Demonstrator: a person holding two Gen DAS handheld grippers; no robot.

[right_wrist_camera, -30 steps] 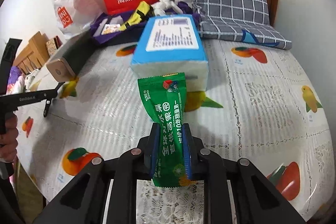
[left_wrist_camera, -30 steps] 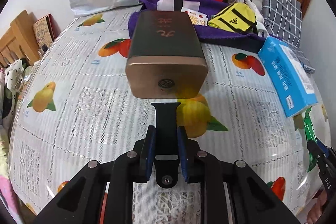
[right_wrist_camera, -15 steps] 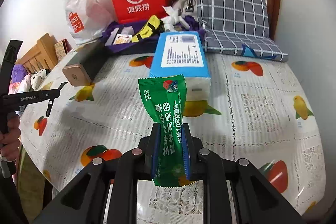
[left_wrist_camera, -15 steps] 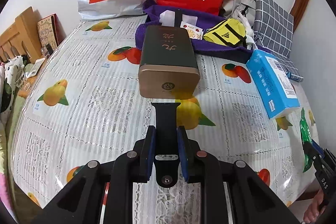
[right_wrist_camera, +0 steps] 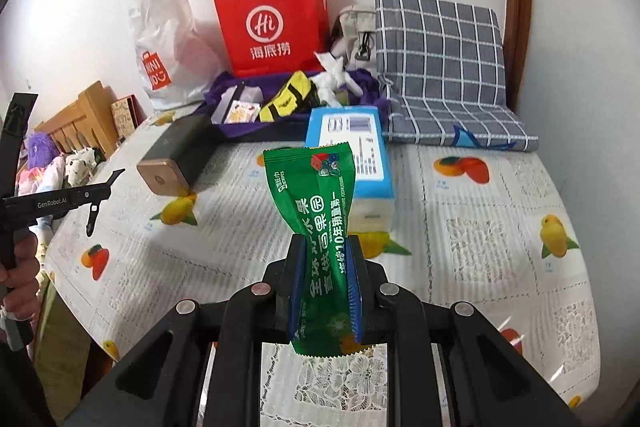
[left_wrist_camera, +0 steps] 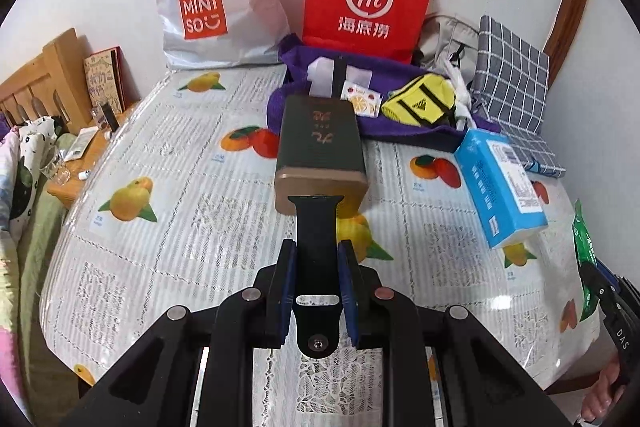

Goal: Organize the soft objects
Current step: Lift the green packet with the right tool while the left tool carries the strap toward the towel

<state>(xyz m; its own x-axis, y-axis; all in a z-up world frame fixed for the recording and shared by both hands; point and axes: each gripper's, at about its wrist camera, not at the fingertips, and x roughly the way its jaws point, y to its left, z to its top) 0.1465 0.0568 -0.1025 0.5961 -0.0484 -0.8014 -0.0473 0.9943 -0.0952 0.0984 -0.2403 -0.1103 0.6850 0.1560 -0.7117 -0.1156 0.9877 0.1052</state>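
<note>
- Pinching a green wet-wipe packet [right_wrist_camera: 316, 223] at its lower half, your right gripper [right_wrist_camera: 325, 291] holds it upright above the fruit-print tablecloth [right_wrist_camera: 480, 227].
- Your left gripper [left_wrist_camera: 316, 291] has its fingers closed on a black strap [left_wrist_camera: 319, 239].
- Beyond the strap lies a dark box [left_wrist_camera: 320, 147], and a blue tissue pack [left_wrist_camera: 500, 183] lies to its right.

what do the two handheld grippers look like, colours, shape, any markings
Both are matte black plastic frames with angular cut-outs and silver bolts. The left gripper and right gripper each have two flat fingers lined with ribbed blue pads. Seen from the right wrist view, the left unit's side reads "GenRobot.AI" in white; the right unit's edge shows the letters "DAS". No cables or sleeves are visible, only bare hands.
</note>
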